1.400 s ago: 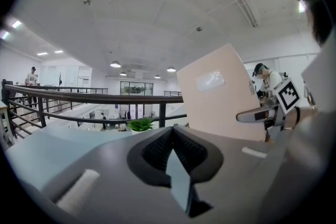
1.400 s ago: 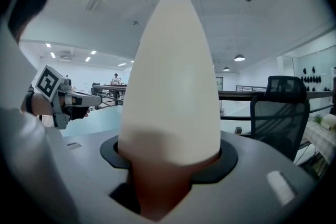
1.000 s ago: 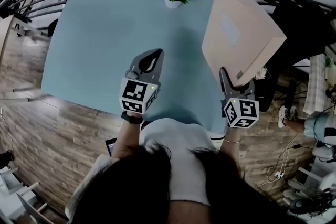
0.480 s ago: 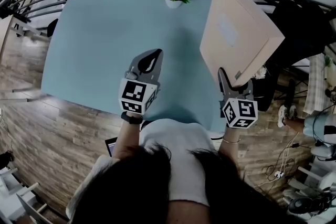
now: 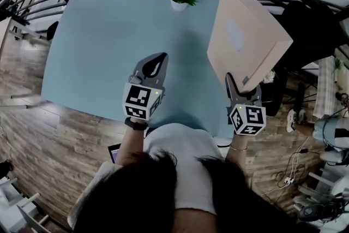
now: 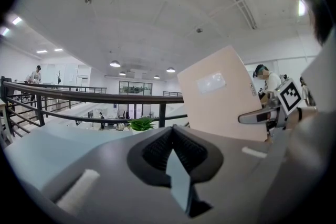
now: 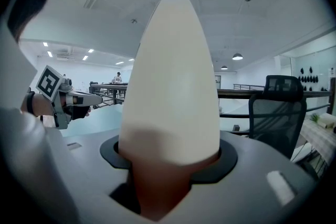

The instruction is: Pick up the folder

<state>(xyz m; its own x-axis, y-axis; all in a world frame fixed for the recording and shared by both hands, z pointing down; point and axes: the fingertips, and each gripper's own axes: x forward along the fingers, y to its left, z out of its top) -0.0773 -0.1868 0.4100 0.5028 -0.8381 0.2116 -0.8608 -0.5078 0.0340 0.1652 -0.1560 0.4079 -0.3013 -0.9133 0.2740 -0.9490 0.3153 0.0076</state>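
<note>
- Fingers on the right gripper [image 5: 239, 85] stand wide and clamp the near corner of the folder [image 5: 246, 35]. The head view shows the folder tilted up over the right side of the table [image 5: 109, 35]. It seems to be off the surface, so the pick-up looks nearly done. The left gripper [image 5: 157, 60] hangs empty over the table, well apart from the folder.
- Left gripper view: its jaws are pressed together with nothing between them. The folder stands upright to the right, beyond the plant [image 6: 140, 124].
- Right gripper view: the folder's edge fills the gap between the jaws, and both pads bear on it. I judge the next move calls for a steady grip, since one corner carries the whole folder.
</note>
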